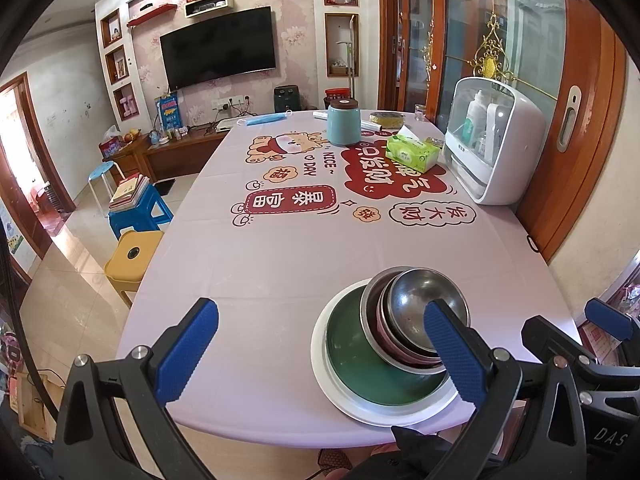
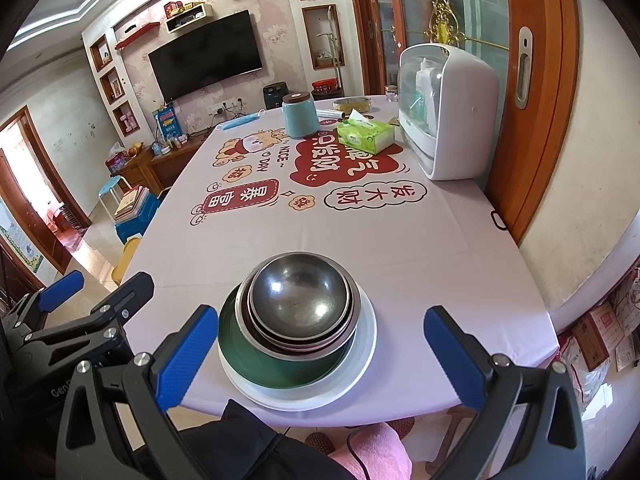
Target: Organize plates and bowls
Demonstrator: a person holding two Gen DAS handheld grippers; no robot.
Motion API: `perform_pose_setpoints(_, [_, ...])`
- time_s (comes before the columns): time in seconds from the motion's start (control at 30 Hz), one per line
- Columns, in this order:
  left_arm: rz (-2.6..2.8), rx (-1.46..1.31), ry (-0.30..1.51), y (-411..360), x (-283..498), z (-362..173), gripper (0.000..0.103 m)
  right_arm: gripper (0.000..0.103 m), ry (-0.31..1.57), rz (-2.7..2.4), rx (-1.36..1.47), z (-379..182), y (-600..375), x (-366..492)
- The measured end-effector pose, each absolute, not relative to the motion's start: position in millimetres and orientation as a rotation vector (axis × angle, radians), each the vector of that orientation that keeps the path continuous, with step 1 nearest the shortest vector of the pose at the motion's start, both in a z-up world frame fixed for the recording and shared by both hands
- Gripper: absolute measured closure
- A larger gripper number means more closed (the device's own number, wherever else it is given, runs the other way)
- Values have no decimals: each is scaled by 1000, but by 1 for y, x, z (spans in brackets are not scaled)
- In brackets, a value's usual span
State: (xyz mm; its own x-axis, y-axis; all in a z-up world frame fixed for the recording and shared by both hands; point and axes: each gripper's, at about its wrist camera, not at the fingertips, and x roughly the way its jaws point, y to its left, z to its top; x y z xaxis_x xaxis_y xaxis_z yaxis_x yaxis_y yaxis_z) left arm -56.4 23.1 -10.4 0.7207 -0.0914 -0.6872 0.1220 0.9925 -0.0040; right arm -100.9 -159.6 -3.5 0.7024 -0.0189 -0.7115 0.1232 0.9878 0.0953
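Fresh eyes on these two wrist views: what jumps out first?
The stack of dishes at the table's near edge: steel bowls nested in a green bowl on a white plate. Both the left gripper and the right gripper are open and hold nothing. Behind, the pink tablecloth with red cartoon print, and a white cabinet at its far right.

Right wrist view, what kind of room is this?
Most likely a home living and dining room: a wall-mounted television, a dining table with stacked bowls, and a countertop dish cabinet.
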Motion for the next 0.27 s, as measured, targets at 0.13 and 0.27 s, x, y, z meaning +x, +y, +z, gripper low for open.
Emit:
perform_pose_setpoints(0.13, [-119, 42, 757, 24, -54, -9, 1, 0, 789, -79, 139, -3, -160, -100])
perform_pose_setpoints(0.27, [-119, 43, 758, 25, -54, -9, 1, 0, 790, -79, 139, -3, -159, -100])
